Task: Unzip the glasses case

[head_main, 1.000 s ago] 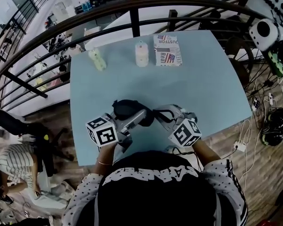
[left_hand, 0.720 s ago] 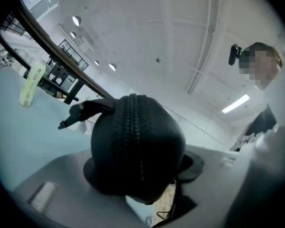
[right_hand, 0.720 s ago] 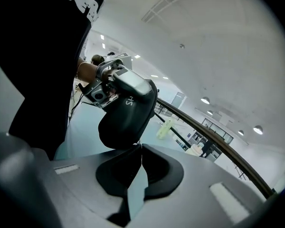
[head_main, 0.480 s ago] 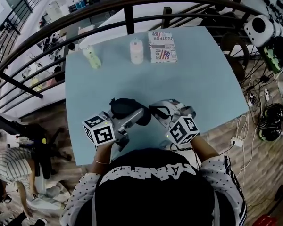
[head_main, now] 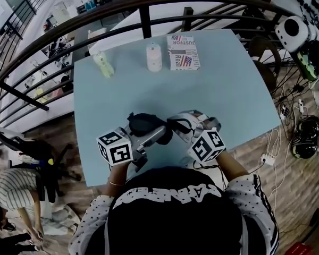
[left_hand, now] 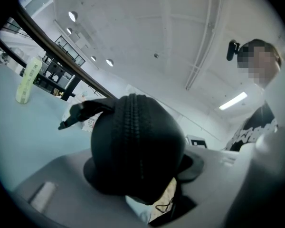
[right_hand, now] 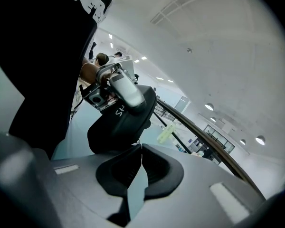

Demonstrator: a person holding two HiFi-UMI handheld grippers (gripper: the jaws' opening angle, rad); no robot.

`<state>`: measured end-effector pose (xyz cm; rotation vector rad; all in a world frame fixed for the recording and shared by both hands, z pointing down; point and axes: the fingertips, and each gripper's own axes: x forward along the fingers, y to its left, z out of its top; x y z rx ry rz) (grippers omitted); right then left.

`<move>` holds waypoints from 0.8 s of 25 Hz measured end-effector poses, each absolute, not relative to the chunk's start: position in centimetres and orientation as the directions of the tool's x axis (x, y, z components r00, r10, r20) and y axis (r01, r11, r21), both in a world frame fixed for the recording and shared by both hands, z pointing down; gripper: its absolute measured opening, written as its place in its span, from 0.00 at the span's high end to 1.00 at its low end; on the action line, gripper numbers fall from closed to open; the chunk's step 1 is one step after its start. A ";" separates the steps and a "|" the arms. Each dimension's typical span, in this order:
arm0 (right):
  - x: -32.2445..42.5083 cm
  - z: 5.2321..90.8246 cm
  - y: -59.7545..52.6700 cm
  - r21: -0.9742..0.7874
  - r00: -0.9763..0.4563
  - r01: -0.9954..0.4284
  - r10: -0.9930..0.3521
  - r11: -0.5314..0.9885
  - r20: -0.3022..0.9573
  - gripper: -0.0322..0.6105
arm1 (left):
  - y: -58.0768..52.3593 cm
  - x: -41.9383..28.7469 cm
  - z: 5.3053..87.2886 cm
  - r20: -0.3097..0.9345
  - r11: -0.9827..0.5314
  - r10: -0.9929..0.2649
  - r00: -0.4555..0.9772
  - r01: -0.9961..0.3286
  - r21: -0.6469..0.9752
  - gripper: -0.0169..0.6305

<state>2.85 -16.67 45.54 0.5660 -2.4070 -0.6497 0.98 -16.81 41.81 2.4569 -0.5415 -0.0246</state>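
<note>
Glasses case half behind left claw

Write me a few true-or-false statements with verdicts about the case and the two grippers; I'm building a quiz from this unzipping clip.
1. The left gripper is clamped on the black glasses case. True.
2. The case's zip is fully open. False: in the left gripper view its teeth are closed over the end of the case that shows.
3. The right gripper has its jaws wide apart. False: they are together, close beside the case.
4. A printed box stands near the far edge of the table. True.
</note>
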 end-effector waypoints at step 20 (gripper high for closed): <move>0.3 44.8 -16.9 0.550 -0.804 -0.198 -0.456 0.811 0.383 0.93 | -16.2 -0.4 42.1 0.147 -0.722 -0.406 0.902 -0.415 0.553 0.97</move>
